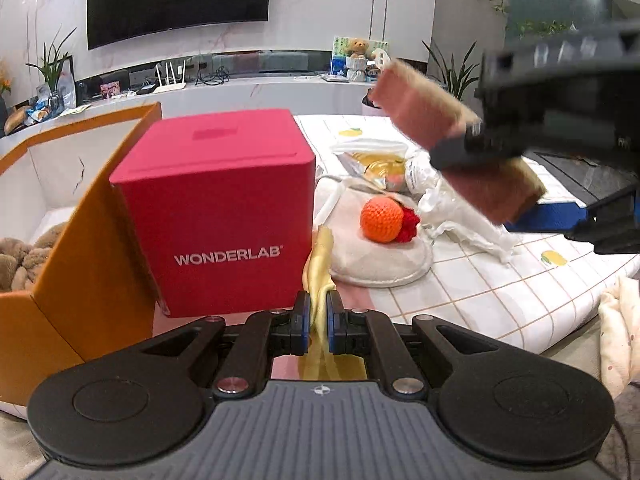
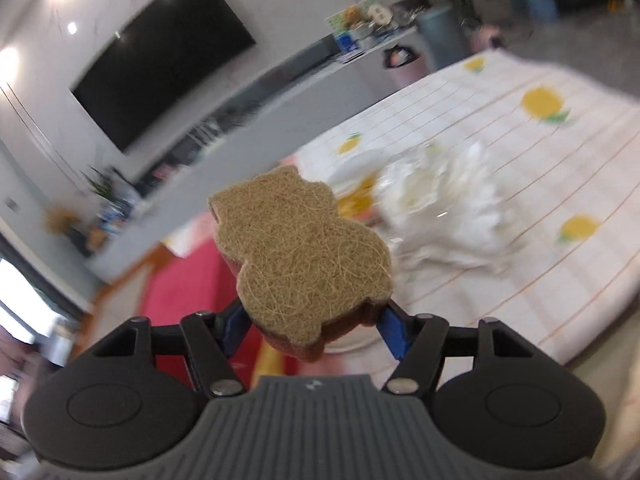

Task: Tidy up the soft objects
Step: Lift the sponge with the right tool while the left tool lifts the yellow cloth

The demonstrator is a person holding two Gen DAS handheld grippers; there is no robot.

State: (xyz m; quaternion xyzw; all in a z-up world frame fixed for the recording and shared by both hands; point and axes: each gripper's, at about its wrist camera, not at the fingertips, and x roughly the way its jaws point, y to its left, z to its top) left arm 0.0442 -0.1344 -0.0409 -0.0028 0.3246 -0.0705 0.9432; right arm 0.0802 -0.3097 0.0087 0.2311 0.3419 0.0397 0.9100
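Yellow cloth, limp, sits pinched in my left gripper beside the red box; right gripper clamps the light, squashy sponge by its edges.

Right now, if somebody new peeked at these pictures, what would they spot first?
Probably the big pink box standing in the middle of the left view, beside an orange bin. Next, the sponge, tan on top and pink underneath, held up in the air by the right gripper. Then the orange ball lying on a pale pad right of the box.
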